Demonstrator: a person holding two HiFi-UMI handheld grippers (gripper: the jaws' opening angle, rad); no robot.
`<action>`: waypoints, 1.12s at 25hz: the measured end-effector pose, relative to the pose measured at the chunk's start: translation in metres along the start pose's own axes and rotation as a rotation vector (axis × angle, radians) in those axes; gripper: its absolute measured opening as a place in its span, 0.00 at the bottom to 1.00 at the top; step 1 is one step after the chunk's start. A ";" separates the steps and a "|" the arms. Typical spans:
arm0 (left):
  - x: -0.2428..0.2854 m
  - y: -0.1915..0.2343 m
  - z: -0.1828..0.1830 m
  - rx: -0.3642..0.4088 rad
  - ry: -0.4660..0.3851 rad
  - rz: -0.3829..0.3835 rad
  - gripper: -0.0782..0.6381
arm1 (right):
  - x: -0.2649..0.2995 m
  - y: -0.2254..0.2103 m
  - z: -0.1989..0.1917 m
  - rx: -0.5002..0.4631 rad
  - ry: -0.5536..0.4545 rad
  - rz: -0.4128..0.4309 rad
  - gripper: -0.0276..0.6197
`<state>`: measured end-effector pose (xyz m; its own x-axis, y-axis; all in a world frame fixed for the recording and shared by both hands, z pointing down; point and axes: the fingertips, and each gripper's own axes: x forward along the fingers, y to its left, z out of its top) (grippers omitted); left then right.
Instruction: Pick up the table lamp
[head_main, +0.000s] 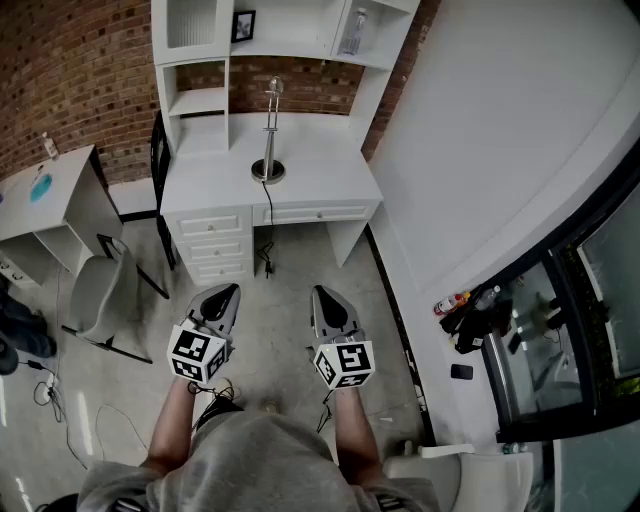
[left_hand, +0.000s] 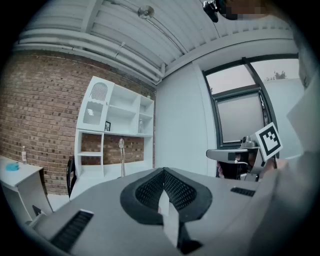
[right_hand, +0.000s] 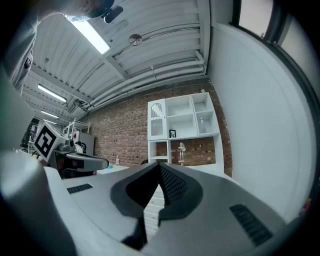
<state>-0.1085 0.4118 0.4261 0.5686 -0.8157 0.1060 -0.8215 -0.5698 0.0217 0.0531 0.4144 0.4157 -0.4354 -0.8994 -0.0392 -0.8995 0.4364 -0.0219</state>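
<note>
Approach step, I reckon: nothing is being held. Left gripper (head_main: 224, 298) and right gripper (head_main: 322, 297) are pointing at the desk (head_main: 330, 185), jaws closed and empty, well short of its front edge. Lamp (head_main: 268, 135) is standing upright around mid-desk, ahead and roughly between them. Next move is calling for walking in, opening one gripper and clamping the stem.

You hold two grippers, left gripper (head_main: 226, 295) and right gripper (head_main: 322, 298). One table lamp (head_main: 270, 135) stands on one desk (head_main: 330, 180); one chair (head_main: 100, 295) sits left of the desk.
</note>
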 end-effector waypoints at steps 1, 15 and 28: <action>0.001 -0.001 0.000 0.000 0.002 0.000 0.11 | 0.000 0.000 0.000 0.000 0.000 0.002 0.08; 0.026 -0.012 0.001 0.005 0.014 0.008 0.11 | -0.009 -0.028 0.007 -0.003 -0.015 0.007 0.08; 0.106 0.003 -0.004 0.007 0.036 -0.038 0.11 | 0.033 -0.080 -0.010 0.009 0.009 -0.025 0.08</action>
<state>-0.0510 0.3242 0.4409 0.5974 -0.7894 0.1412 -0.7989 -0.6011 0.0196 0.1099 0.3496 0.4263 -0.4133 -0.9102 -0.0291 -0.9097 0.4141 -0.0321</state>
